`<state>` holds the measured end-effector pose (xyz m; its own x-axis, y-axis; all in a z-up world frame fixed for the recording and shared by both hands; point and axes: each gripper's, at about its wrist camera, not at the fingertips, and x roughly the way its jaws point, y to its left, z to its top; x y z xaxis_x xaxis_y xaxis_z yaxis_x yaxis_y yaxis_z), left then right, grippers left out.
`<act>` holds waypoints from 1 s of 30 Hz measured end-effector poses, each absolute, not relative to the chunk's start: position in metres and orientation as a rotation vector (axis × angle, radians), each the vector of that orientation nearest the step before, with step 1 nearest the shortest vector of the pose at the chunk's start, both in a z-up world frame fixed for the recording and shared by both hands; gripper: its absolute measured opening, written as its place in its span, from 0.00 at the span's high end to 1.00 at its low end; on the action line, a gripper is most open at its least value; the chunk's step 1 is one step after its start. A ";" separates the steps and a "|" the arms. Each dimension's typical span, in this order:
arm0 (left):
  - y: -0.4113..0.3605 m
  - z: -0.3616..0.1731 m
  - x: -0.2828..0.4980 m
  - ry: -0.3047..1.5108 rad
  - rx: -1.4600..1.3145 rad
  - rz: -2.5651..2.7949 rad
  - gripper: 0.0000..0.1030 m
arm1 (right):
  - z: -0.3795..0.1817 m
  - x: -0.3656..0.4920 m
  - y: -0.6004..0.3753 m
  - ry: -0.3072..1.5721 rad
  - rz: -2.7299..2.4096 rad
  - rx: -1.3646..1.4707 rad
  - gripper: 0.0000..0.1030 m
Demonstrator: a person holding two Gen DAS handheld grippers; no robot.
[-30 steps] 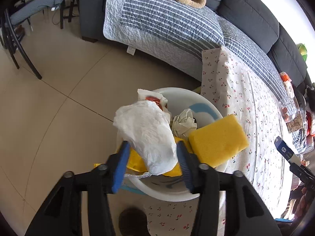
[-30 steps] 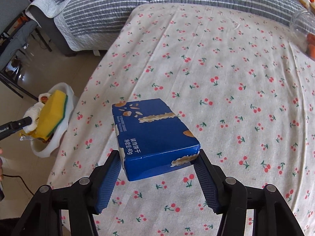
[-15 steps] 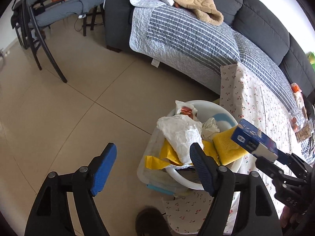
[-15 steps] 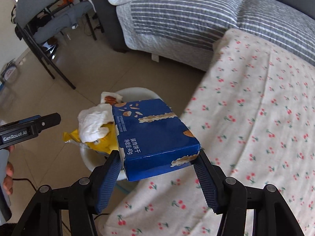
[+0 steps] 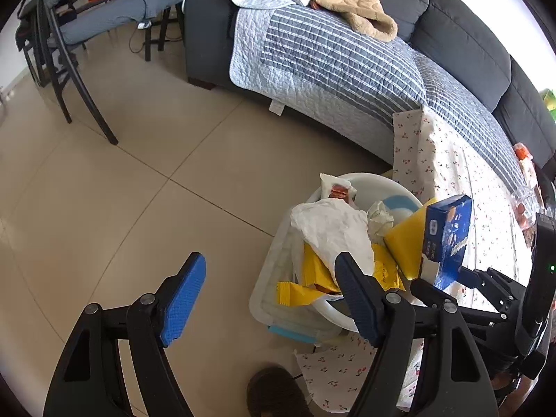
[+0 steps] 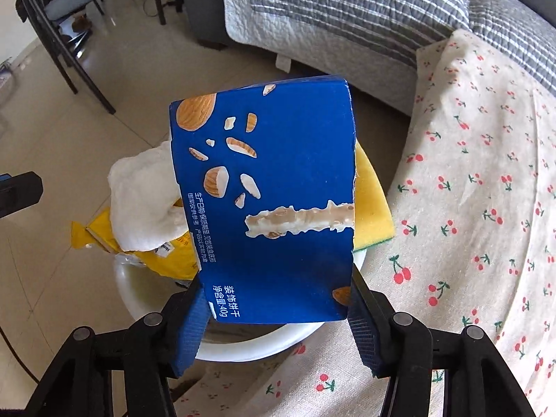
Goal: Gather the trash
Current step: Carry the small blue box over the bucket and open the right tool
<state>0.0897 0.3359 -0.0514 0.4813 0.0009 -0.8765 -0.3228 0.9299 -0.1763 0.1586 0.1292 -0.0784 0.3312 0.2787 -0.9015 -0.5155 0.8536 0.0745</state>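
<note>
A blue biscuit box (image 6: 274,201) hangs over the white trash bin (image 6: 250,347) at the centre of the right wrist view, pinched at its lower end by the right gripper (image 6: 278,319), whose jaws are closing on the carton's two narrow sides. Seen from the left wrist view, the same box sits at the right of the frame, tilted above the bin's far rim and just beside the desk's cherry-print cloth (image 5: 448,160).

The left gripper (image 5: 267,292) stands in the lower half of its own frame with jaws wide apart and nothing between them, one jaw over the tiled floor (image 5: 139,191), the other in front of the bin.

The bin is already heaped: a crumpled white plastic bag (image 5: 333,232), yellow wrappers (image 5: 312,278), a yellow sponge (image 5: 406,243) and a small red-and-white packet (image 5: 337,191) rise above the rim.

The box looks like thin printed card, light and probably near empty, stiff along its edges but easily crushed on its broad faces; the glossy print may slide against the pads. Holding it across the narrow sides near one end, as here, seems the sound choice. With the heap so high, a box let go here could well rest on top or slip off towards the floor.
</note>
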 end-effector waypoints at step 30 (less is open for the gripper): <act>0.318 -0.041 0.085 1.035 -0.299 0.178 0.23 | -0.054 0.143 0.119 1.083 0.555 -0.186 0.33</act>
<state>0.0851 0.3180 -0.0410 0.5013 0.0049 -0.8653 -0.2849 0.9452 -0.1596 0.1429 0.1195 -0.0542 0.3487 0.3364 -0.8748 -0.5133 0.8495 0.1221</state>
